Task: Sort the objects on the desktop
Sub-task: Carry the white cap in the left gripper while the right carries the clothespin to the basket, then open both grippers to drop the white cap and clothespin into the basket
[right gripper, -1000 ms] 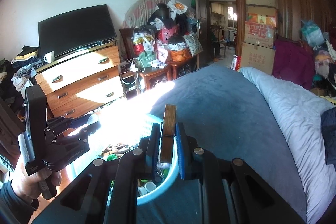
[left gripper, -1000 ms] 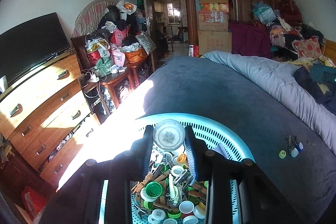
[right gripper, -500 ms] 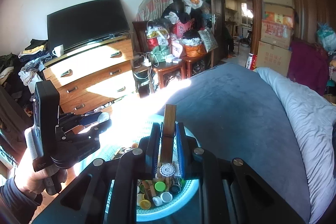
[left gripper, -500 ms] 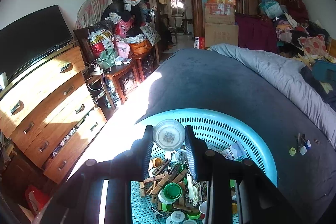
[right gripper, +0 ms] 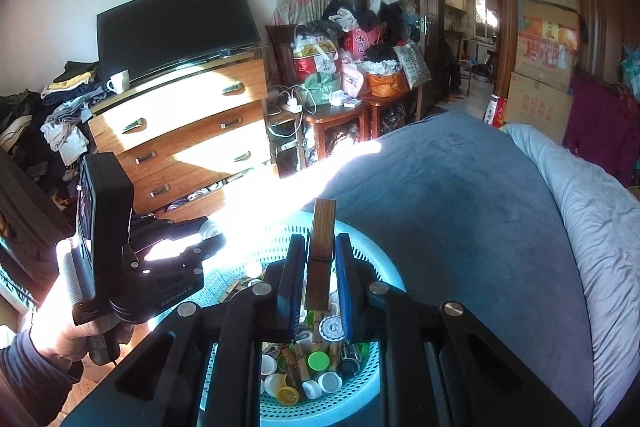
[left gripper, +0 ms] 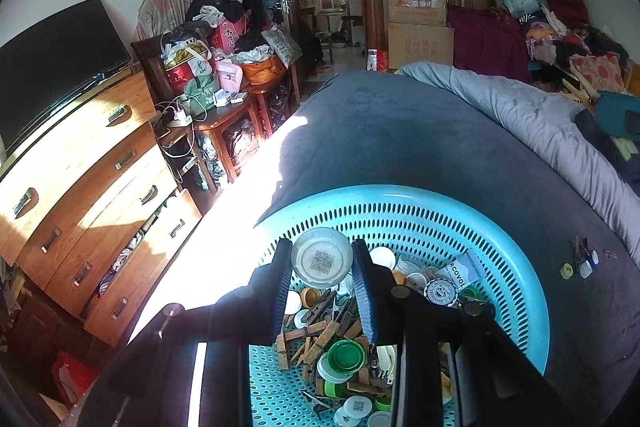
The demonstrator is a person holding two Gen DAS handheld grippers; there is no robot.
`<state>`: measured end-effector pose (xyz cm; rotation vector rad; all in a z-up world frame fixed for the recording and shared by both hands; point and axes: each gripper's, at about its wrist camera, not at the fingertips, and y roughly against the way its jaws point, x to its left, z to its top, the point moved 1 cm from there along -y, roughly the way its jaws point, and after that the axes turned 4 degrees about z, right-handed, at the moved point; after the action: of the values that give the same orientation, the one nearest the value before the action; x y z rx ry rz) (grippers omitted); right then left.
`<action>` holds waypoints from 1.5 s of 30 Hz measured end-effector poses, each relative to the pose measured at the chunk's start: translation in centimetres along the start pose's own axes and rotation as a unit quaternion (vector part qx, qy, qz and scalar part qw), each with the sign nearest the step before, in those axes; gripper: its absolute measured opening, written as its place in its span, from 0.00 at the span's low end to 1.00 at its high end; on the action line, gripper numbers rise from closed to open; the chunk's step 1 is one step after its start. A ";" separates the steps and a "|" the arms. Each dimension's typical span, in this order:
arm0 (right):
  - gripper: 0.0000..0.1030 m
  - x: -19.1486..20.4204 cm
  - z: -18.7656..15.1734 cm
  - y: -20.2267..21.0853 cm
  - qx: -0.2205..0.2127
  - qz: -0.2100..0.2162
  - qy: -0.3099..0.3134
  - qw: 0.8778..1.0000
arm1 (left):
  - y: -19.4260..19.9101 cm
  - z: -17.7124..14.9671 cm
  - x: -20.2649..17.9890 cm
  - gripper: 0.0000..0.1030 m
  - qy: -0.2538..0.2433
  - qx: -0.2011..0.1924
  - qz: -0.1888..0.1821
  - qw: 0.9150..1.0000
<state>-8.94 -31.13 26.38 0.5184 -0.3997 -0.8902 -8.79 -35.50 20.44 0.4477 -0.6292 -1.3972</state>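
- Your left gripper (left gripper: pixel 322 259) is clamped on a clear round lid (left gripper: pixel 321 258), edge to edge between the pads, with the code sticker facing you.
- That lid looks like thin, light, smooth plastic. I'd expect it to slip or pop out if squeezed harder, so keep the pads across its widest line as they are now.
- Your right gripper (right gripper: pixel 320 269) is closed on a wooden peg (right gripper: pixel 321 251), which stands upright with its top poking out past the fingertips.
- The peg is stiff, light and grippy. You hold it by its flat sides about mid-length; that grip looks sound, and it should not twist.
- Below both sets of fingers sits the basket (left gripper: pixel 420 203), full of caps, lids and more pegs in a tangle.
- Right of your left fingers, well apart on the blanket (left gripper: pixel 400 131), lies a small group of sorted bits (left gripper: pixel 580 265).
- The basket's loose pegs probably interlock, so expect neighbours to drag along.
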 end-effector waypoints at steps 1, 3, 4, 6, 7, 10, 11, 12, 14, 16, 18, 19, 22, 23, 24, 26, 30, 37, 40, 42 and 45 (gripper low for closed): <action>0.14 0.0 0.0 -0.1 0.002 0.001 -0.001 1.000 | -0.2 0.0 0.0 0.30 -0.001 0.001 0.000 1.000; 0.14 0.0 0.1 -0.6 0.006 0.005 -0.001 1.000 | -0.3 -0.1 -0.1 0.30 -0.002 0.003 -0.001 1.000; 0.14 0.2 0.1 -0.8 0.008 0.005 -0.001 1.000 | -0.4 -0.1 -0.1 0.30 -0.003 0.005 -0.001 1.000; 0.14 0.4 0.1 -1.2 0.013 0.008 0.001 1.000 | -0.7 -0.2 -0.2 0.30 -0.005 0.007 -0.002 1.000; 0.14 0.4 0.1 -1.4 0.016 0.010 0.001 1.000 | -0.7 -0.2 -0.2 0.30 -0.005 0.009 -0.001 1.000; 0.14 0.4 0.0 -1.9 0.024 0.016 -0.003 1.000 | -1.3 -0.4 0.0 0.30 -0.008 0.014 -0.004 1.000; 0.14 0.4 0.0 -2.2 0.027 0.018 -0.005 0.999 | -1.4 -0.5 0.0 0.30 -0.009 0.016 -0.004 1.000; 0.14 0.4 0.0 -2.3 0.029 0.019 -0.006 0.999 | -1.6 -0.6 0.1 0.30 -0.010 0.018 -0.005 1.000; 0.14 0.4 -0.2 -2.7 0.033 0.021 -0.006 0.999 | -1.8 -0.8 -0.1 0.30 -0.011 0.023 -0.005 1.000; 0.14 0.4 -0.3 -3.0 0.037 0.022 -0.006 0.999 | -2.3 -0.9 0.0 0.30 -0.015 0.028 -0.007 0.999; 0.14 0.5 -0.4 -3.3 0.041 0.024 -0.007 0.999 | -2.6 -1.1 -0.2 0.30 -0.017 0.034 -0.009 0.999; 0.14 0.5 -0.5 -3.4 0.043 0.025 -0.008 0.999 | -2.8 -1.2 -0.3 0.30 -0.019 0.037 -0.010 0.999; 0.14 0.5 -0.9 -3.8 0.047 0.029 -0.010 0.998 | -3.4 -1.6 -0.6 0.30 -0.028 0.047 -0.012 0.998; 0.14 0.5 -1.0 -3.9 0.049 0.030 -0.010 0.998 | -3.5 -1.7 -0.7 0.30 -0.029 0.049 -0.013 0.998; 0.14 0.5 -1.2 -4.0 0.050 0.030 -0.011 0.998 | -3.7 -1.8 -0.7 0.30 -0.032 0.051 -0.014 0.998; 0.14 0.5 -1.4 -4.2 0.053 0.032 -0.012 0.998 | -3.9 -1.9 -0.8 0.30 -0.033 0.053 -0.017 0.998; 0.14 0.5 -1.6 -4.6 0.056 0.035 -0.012 0.998 | -4.2 -2.0 -1.1 0.30 -0.035 0.055 -0.017 0.998; 0.14 0.5 -1.6 -4.9 0.058 0.036 -0.014 0.998 | -4.4 -2.1 -1.4 0.30 -0.037 0.056 -0.020 0.998; 0.14 0.5 -1.7 -5.1 0.058 0.037 -0.015 0.997 | -4.6 -2.4 -1.6 0.30 -0.038 0.059 -0.021 0.997; 0.14 0.6 -1.8 -5.3 0.060 0.037 -0.016 0.997 | -4.6 -2.4 -1.6 0.30 -0.039 0.059 -0.021 0.997; 0.15 0.3 -2.0 -5.6 0.060 0.038 -0.021 0.997 | -4.7 -2.4 -1.6 0.30 -0.039 0.060 -0.019 0.997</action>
<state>-11.19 -33.77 21.54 0.5920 -0.5101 -0.8079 -10.91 -34.76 15.38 0.5046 -0.7732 -1.4238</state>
